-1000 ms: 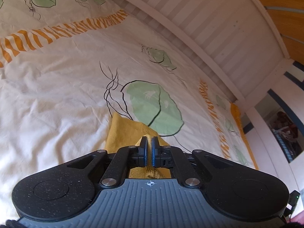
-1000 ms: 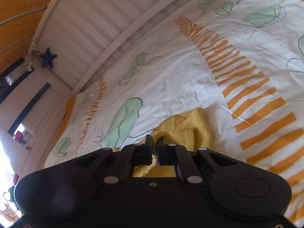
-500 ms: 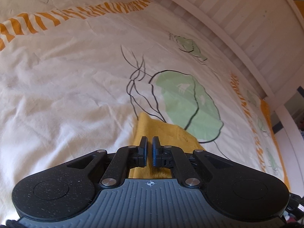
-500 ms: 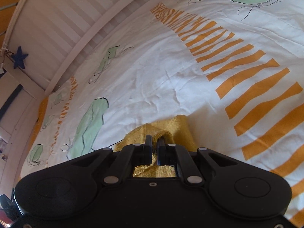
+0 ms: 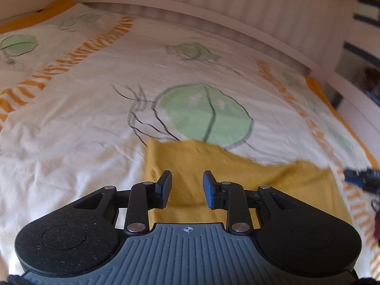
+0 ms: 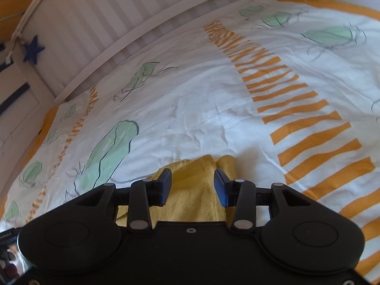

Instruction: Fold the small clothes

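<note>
A small yellow garment (image 5: 237,173) lies flat on the bed cover, spread to the right in the left wrist view. My left gripper (image 5: 187,187) is open and empty just above its left part. In the right wrist view the garment (image 6: 194,190) shows its far edge with a small notch between two lobes. My right gripper (image 6: 192,187) is open and empty over it. The right gripper's tips (image 5: 361,178) show at the right edge of the left wrist view, beside the garment.
The bed cover (image 5: 95,109) is white with green leaf prints and orange striped bands (image 6: 308,128). A white slatted bed rail (image 6: 118,35) runs along the far side, with a blue star (image 6: 33,49) hanging at its left end.
Both grippers were shut on the garment and have opened, letting it go. The garment now lies flat and both views have swung toward the bed rail.
</note>
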`<action>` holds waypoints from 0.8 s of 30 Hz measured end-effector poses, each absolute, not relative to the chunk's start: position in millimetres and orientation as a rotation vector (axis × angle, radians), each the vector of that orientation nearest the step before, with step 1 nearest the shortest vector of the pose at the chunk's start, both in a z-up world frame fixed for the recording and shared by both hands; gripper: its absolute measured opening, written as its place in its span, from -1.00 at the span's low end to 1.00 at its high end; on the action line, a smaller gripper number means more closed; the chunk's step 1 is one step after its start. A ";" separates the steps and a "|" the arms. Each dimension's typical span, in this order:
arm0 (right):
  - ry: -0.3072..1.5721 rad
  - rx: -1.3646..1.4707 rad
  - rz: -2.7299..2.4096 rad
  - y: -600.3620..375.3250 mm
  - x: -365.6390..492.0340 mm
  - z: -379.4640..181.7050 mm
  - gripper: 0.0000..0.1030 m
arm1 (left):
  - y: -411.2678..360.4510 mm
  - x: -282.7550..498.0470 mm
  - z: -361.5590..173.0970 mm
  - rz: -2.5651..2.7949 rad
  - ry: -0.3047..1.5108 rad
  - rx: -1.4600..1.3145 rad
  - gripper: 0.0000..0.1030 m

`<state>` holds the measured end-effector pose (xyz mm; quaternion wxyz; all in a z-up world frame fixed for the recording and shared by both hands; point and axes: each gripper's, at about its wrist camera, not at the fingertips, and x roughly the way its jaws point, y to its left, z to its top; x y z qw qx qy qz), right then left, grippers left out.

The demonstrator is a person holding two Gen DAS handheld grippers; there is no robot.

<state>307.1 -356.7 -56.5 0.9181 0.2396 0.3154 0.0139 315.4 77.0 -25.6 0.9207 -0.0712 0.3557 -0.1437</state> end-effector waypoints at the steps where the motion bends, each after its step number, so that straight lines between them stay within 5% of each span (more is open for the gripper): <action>1: 0.655 0.461 0.043 -349.7 304.0 -55.1 0.08 | 71.0 310.9 -28.1 -0.312 0.740 -0.124 -0.44; 13: 0.762 0.021 0.099 -259.5 301.6 -84.7 0.20 | 45.3 320.2 -74.2 -0.350 0.900 -0.013 -0.42; 24: 0.654 0.062 0.089 -262.7 285.7 -104.1 0.30 | 41.9 360.3 -67.3 -0.322 0.922 -0.009 -0.40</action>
